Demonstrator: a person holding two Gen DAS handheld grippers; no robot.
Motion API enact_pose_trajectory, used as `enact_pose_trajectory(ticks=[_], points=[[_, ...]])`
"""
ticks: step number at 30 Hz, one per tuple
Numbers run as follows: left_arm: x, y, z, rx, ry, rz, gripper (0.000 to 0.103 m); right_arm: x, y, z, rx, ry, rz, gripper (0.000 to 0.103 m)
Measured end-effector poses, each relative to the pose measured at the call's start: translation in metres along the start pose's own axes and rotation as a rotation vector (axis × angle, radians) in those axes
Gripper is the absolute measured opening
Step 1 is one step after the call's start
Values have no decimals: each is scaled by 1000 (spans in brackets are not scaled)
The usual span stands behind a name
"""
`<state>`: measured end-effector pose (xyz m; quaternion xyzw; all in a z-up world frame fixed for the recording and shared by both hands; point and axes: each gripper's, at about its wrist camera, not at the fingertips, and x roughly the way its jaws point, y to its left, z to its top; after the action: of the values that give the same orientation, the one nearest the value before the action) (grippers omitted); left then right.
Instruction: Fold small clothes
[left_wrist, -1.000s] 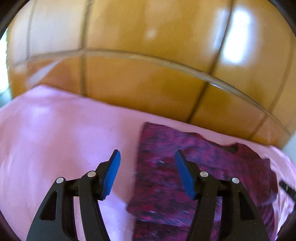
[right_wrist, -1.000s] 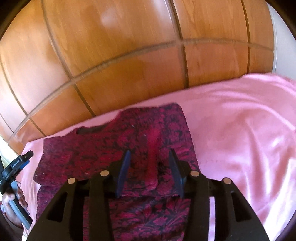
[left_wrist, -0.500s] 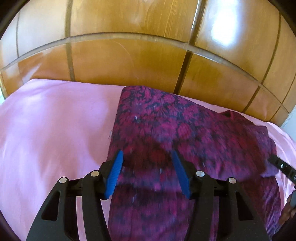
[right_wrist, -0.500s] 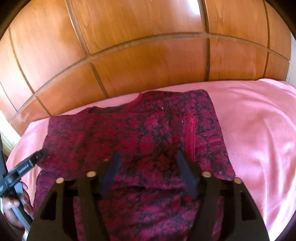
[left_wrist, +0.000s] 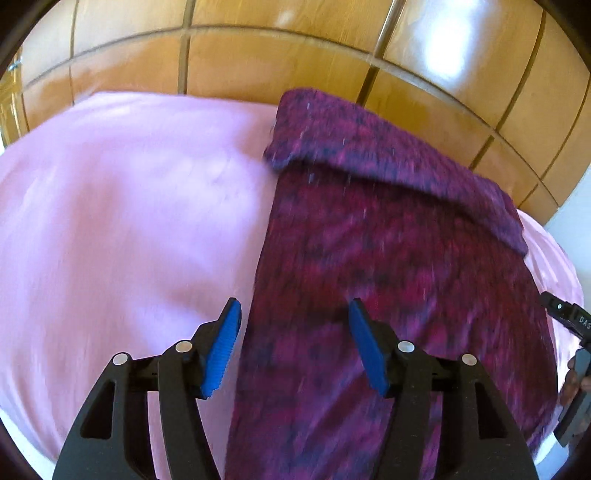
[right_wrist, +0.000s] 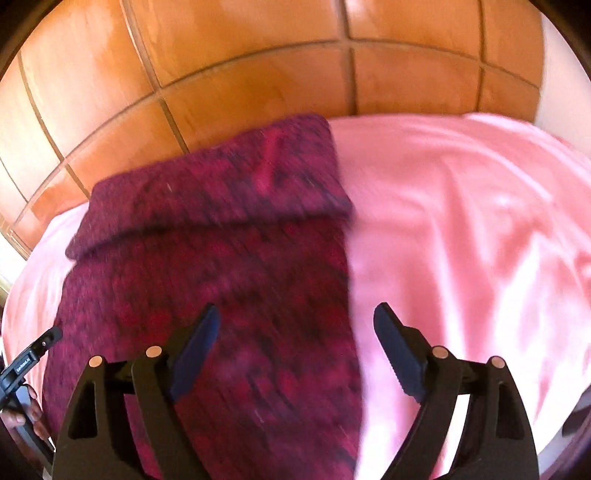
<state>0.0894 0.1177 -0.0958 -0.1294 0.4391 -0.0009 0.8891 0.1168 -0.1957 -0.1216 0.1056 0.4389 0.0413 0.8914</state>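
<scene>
On the pink sheet (left_wrist: 122, 206), below the wooden headboard (left_wrist: 258, 62), our maroon garment (left_wrist: 388, 258) lies with its far end folded over. Both grippers (left_wrist: 293, 343) (right_wrist: 295, 350) hover spread, empty; we should pinch both near corners evenly.

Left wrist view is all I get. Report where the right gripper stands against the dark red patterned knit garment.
Observer: The right gripper is open and straddles the right edge of the dark red patterned knit garment: one jaw over the knit, the other over the pink bedsheet.
Operator: Describe the sheet beyond that edge.
Observer: It is rumpled, with long creases running away from the garment.
Operator: Check the folded-over top flap.
Observer: The flap carries a lighter red stripe near its right end.
</scene>
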Motion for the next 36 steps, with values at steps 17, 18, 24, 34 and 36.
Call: enact_pose_trajectory(ticks=[17, 18, 24, 34, 36], points=[[-68, 24, -92, 139, 86, -167, 23, -52, 1, -128, -20, 213, 205, 39], [-70, 25, -94, 137, 87, -175, 19, -52, 1, -129, -18, 219, 212, 37], [-86, 40, -76, 21, 76, -302, 14, -71, -2, -104, 64, 142, 339, 21], [-67, 38, -24, -133, 36, -457, 12, -62, 12, -45, 140, 8, 417, 19], [-56, 36, -10, -166, 33, -468, 12, -49, 10, -29, 162, 6, 404, 19]])
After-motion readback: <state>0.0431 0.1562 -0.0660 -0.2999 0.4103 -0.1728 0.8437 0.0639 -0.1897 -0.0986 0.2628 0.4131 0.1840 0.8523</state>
